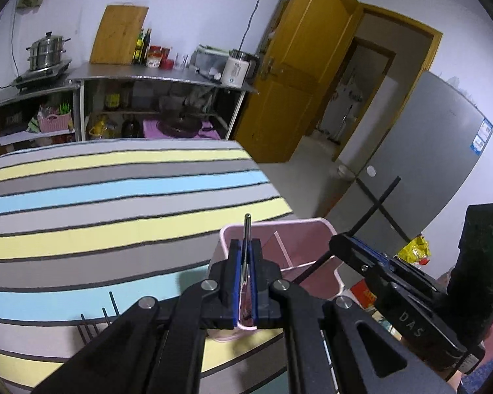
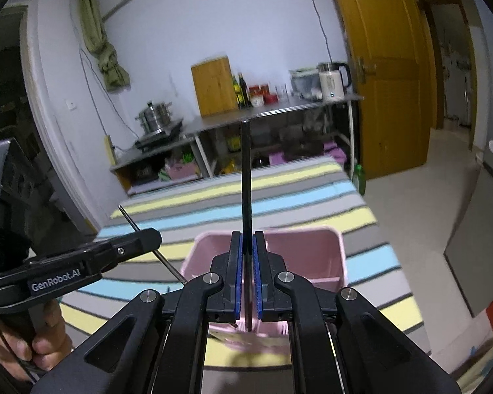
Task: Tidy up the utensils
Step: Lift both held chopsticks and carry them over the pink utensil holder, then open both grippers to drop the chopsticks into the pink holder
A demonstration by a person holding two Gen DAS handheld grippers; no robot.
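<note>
A: While poised over the striped tablecloth [image 1: 115, 197], clamped on what?

B: Left gripper [image 1: 245, 282] pinched tight on a thin metal utensil [image 1: 247, 226], right gripper [image 2: 246, 279] closed on a black chopstick [image 2: 245, 177] standing upright.

A: And over what?

B: Both above a pink divided utensil holder [image 2: 305, 249] on the near part of the table. More black sticks [image 1: 95, 321] lying to the left.

Steel steamer pot [image 1: 46, 51], wooden board [image 1: 119, 34], kettle [image 2: 332, 80]
</note>
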